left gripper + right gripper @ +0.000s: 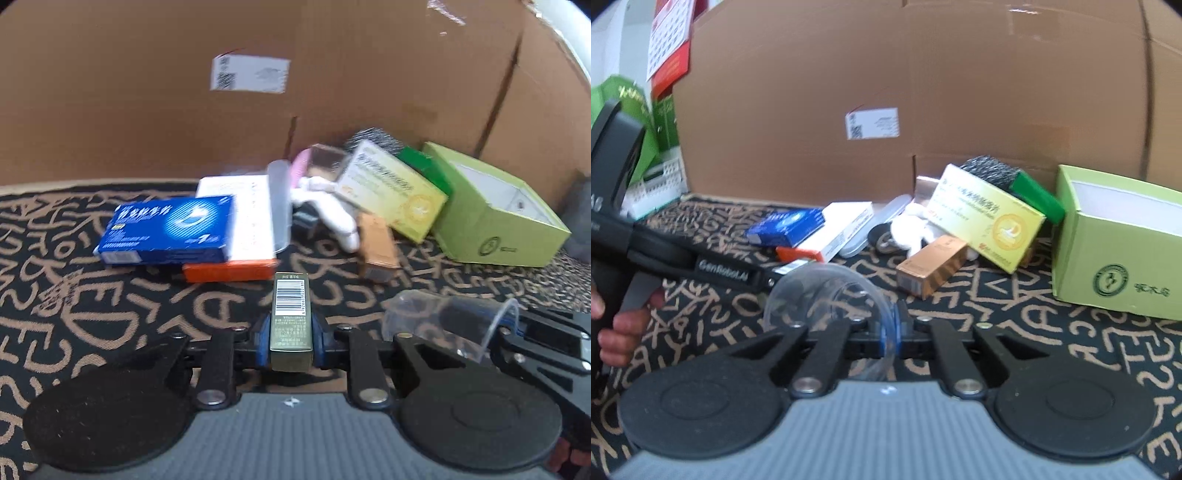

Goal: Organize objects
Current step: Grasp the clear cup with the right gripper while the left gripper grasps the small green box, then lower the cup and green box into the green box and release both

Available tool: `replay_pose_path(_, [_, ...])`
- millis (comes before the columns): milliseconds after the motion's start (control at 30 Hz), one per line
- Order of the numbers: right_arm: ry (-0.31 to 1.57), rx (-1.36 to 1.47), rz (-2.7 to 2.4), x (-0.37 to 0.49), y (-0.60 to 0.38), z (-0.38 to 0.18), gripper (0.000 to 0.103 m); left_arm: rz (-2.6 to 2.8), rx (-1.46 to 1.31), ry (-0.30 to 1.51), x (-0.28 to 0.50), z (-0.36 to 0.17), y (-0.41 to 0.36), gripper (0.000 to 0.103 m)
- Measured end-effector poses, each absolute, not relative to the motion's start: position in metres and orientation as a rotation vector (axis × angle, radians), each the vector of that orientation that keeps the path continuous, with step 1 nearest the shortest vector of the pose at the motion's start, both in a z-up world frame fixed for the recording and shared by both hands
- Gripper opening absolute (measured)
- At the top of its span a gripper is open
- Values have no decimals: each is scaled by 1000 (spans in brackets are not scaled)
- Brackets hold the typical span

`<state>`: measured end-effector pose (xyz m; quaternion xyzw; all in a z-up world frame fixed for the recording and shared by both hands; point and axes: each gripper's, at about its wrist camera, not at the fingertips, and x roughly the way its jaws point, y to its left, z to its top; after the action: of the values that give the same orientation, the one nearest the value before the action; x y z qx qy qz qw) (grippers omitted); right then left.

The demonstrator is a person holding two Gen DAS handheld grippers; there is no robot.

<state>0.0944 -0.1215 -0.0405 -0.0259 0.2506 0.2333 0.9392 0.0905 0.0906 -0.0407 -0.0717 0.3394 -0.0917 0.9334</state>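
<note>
My left gripper (pixel 290 332) is shut on a small olive-gold box (pixel 290 314) with a barcode on top, its blue pads pressing both long sides. The box is held just above the patterned mat. My right gripper (pixel 890 336) is shut on the rim of a clear plastic cup (pixel 827 291), which lies tipped to its left. In the left wrist view the same cup (pixel 450 321) shows at the lower right. A hand holds the left gripper (pixel 775 275) at the left of the right wrist view.
On the black lettered mat (pixel 997 314) lies a pile: a blue box (pixel 166 229) on a white-and-orange box (pixel 240 266), a white soft item (pixel 336 214), a copper carton (pixel 931 266) and a yellow box (pixel 990 221). An open light-green box (pixel 1119 258) stands right. A large cardboard box (pixel 923 110) walls the back.
</note>
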Motion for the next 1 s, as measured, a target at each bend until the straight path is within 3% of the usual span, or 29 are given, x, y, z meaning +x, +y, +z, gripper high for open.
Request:
replay_pose_path(633, [294,9,181,89,-243,34,5,-533,-73,537,125,48,-39,23])
replay_pose_path(1000, [296,-39,-64,156,-323,48,5,-598,5,557,200,47,-126,23])
